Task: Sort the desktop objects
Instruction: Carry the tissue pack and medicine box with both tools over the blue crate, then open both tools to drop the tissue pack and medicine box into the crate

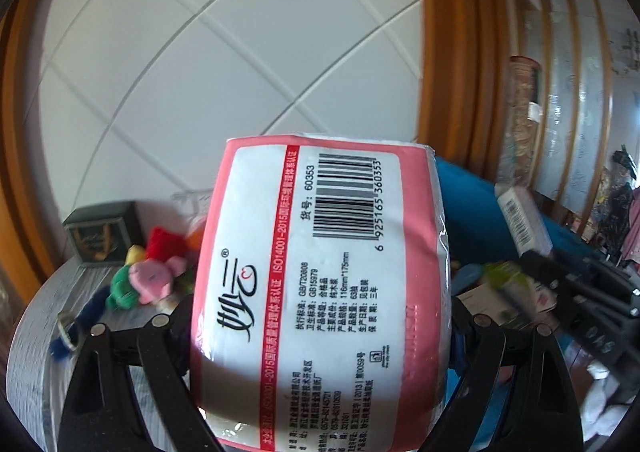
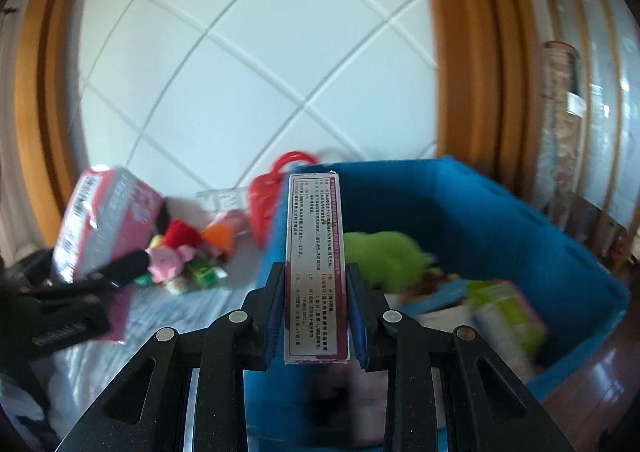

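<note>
My left gripper [image 1: 320, 318] is shut on a pink and white tissue pack [image 1: 320, 272], barcode side up, which fills the middle of the left wrist view. The right gripper [image 2: 314, 272] is shut on a narrow purple and white printed box [image 2: 314, 264], standing on edge between the blue pads [image 2: 272, 312]. Both are held in the air by a blue fabric bin [image 2: 500, 212]. The right wrist view shows the tissue pack [image 2: 104, 220] at the left. The left wrist view shows the narrow box [image 1: 520, 220] at the right.
Several plush toys [image 2: 176, 252] and a red bag [image 2: 268, 200] lie on the grey table [image 2: 160, 312] by the wall. A dark box [image 1: 100, 232] stands at the table's back left. Inside the bin are a green plush [image 2: 384, 260] and a green and white pack [image 2: 508, 312].
</note>
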### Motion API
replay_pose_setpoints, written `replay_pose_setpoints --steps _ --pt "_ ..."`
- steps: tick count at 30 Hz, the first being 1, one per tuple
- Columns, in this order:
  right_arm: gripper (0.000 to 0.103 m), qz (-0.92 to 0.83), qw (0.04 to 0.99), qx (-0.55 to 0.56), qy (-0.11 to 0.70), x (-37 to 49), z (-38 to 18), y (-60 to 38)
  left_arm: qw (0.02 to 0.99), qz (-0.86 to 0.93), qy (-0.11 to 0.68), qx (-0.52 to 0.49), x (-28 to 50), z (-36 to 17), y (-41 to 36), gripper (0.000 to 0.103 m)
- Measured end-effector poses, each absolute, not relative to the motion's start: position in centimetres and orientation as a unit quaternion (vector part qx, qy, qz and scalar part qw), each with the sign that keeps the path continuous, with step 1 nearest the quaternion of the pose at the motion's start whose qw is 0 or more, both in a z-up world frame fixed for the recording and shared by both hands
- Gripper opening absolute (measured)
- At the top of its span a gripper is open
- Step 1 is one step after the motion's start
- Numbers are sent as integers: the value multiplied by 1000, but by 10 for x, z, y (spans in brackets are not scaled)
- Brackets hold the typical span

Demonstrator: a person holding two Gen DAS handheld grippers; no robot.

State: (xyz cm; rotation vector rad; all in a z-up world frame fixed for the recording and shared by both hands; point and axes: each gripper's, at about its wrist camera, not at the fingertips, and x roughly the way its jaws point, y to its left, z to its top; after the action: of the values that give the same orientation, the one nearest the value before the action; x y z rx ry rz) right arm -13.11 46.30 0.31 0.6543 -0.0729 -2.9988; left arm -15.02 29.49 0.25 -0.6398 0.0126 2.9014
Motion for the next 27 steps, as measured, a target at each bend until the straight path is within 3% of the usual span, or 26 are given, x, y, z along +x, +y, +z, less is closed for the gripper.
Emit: replay_pose_setpoints --steps 6,14,24,27 --pt "28 -974 2 222 -35 -136 -5 558 111 965 18 -235 -154 2 391 91" --pt "28 -967 -1 248 -54 -150 -25 622 111 957 58 -263 -176 -4 465 91" --pt "29 -959 9 276 -64 -171 -48 650 108 944 64 -304 -196 -22 491 91" --pt "34 -959 7 276 -63 -172 -48 650 106 942 59 -312 -199 -25 492 91"
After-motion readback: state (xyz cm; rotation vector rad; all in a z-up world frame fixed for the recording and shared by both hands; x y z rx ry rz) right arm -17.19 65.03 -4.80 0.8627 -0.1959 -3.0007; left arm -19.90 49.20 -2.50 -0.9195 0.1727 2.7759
